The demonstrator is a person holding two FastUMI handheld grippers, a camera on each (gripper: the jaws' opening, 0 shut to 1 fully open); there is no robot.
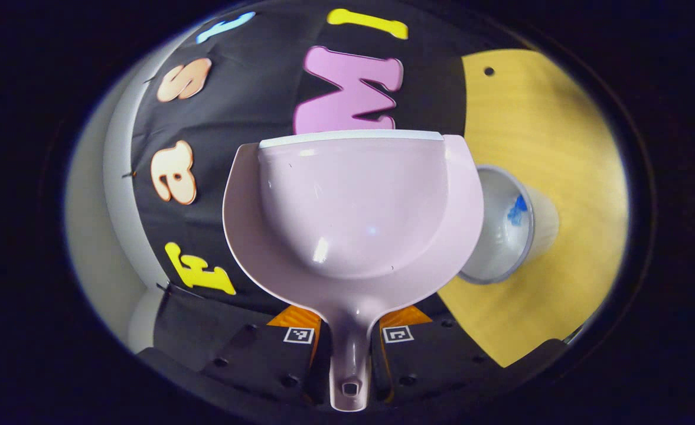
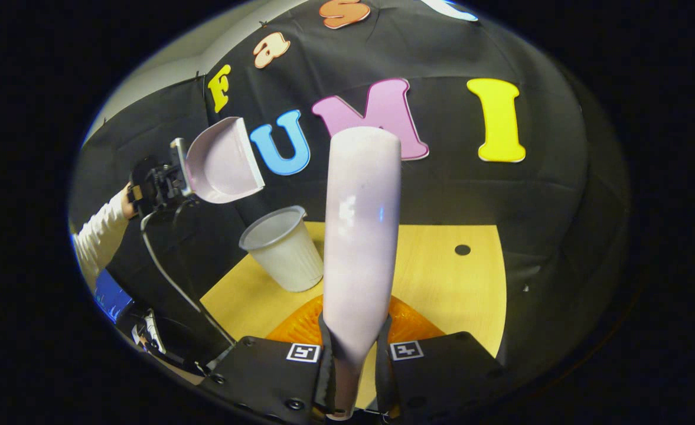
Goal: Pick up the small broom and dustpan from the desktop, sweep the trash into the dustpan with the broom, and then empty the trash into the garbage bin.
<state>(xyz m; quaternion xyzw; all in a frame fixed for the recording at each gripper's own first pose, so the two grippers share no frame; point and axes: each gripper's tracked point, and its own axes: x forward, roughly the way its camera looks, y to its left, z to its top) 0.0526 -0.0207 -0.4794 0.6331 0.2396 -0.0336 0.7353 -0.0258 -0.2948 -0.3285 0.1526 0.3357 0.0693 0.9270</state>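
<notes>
My left gripper (image 1: 350, 342) jaws pinch the pale pink dustpan (image 1: 353, 218) by its handle, tipped above the white cup bin (image 1: 509, 227). My right gripper (image 2: 353, 354) jaws clamp the pink broom (image 2: 359, 236) upright over the counter (image 2: 441, 277).

A lifted dustpan (image 1: 353, 218) blocks the middle of the left gripper view, with the garbage bin (image 1: 509, 230) just beside its right rim. In the right gripper view the upright broom (image 2: 360, 236) stands before the bin (image 2: 282, 248), which sits near the left edge of the desktop (image 2: 441, 277); bare desktop lies open toward the right edge.
</notes>
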